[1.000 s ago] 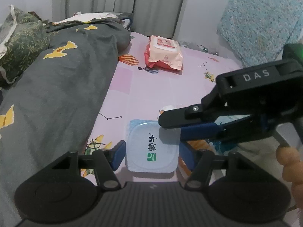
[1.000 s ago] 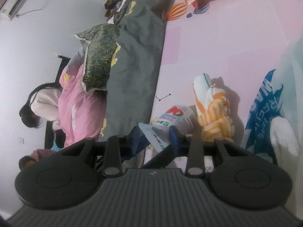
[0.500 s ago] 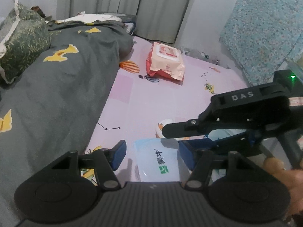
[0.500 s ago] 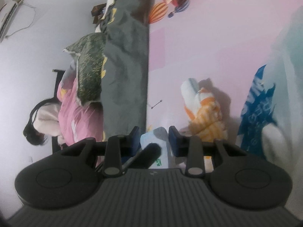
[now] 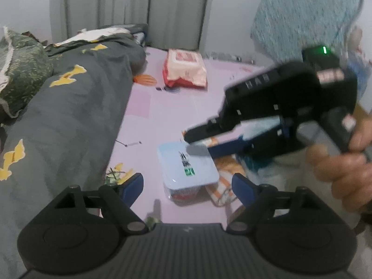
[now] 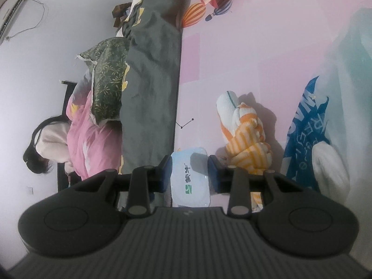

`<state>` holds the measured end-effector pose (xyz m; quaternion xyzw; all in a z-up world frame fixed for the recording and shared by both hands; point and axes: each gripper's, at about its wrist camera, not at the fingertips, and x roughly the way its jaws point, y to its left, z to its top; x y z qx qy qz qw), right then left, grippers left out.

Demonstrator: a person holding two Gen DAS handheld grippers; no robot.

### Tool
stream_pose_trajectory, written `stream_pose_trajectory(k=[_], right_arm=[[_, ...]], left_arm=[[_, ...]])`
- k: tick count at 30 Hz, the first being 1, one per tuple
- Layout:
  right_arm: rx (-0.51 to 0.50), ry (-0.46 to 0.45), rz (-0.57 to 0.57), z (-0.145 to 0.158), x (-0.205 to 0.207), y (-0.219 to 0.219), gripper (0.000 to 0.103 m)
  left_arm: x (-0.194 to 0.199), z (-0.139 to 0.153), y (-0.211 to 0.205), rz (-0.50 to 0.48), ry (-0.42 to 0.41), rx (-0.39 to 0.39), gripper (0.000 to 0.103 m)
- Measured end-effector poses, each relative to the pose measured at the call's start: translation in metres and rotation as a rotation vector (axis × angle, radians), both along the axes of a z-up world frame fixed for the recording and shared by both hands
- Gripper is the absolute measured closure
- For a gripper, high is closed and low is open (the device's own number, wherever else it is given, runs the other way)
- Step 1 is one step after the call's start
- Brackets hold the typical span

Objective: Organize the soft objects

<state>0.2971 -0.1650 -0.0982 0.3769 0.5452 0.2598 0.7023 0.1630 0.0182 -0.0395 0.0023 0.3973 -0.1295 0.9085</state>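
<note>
A pale blue yogurt cup (image 5: 187,164) with a foil lid lies on the pink bedsheet (image 5: 167,114). My left gripper (image 5: 187,186) is open, just in front of the cup. My right gripper (image 6: 189,174) is open, tilted on its side above the cup (image 6: 189,181), its fingers (image 5: 197,134) either side of the cup top without gripping. An orange-and-white striped cloth bundle (image 6: 244,134) lies right beside the cup. A pink wet-wipes pack (image 5: 184,71) lies farther back.
A dark grey quilt (image 5: 65,121) with yellow prints covers the bed's left side, with a green patterned pillow (image 5: 21,74). A blue-and-white plastic bag (image 6: 309,134) lies right of the bundle. A person (image 6: 46,144) sits beyond the bed. Curtains and a blue towel (image 5: 302,16) are behind.
My left gripper has pulled back and risen, so the cup sits farther ahead of its open fingers. My right gripper has moved over the cup, which now lies between its fingers.
</note>
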Motion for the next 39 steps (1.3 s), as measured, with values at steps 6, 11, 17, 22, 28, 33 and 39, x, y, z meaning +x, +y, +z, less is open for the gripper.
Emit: stream_pose_trajectory(k=[6,11,17,22,28,33,39], right_arm=[[-0.014,0.005,-0.003,-0.002,0.002,0.004,0.070],[-0.016,0.010,-0.001,-0.003,0.005,0.004,0.071],[-0.017,0.006,0.008,-0.003,0.007,0.007,0.073],[-0.024,0.000,0.020,-0.002,0.005,0.010,0.074],[-0.029,0.003,0.042,-0.001,0.004,0.018,0.074],[-0.027,-0.016,0.047,0.011,-0.001,0.021,0.074],[0.005,-0.057,0.042,0.037,-0.015,0.013,0.074]], left_arm=[[0.011,-0.015,-0.012,0.009,0.022,0.064,0.024],[0.025,-0.024,-0.013,0.019,0.045,0.044,0.030],[0.034,-0.024,-0.013,0.034,0.040,0.008,0.036],[0.034,-0.021,-0.012,0.048,0.036,0.012,0.036],[0.028,-0.014,-0.009,0.061,0.017,0.019,0.037],[0.019,0.001,-0.007,0.069,-0.013,0.019,0.040],[0.003,0.027,-0.015,0.067,-0.064,0.035,0.040]])
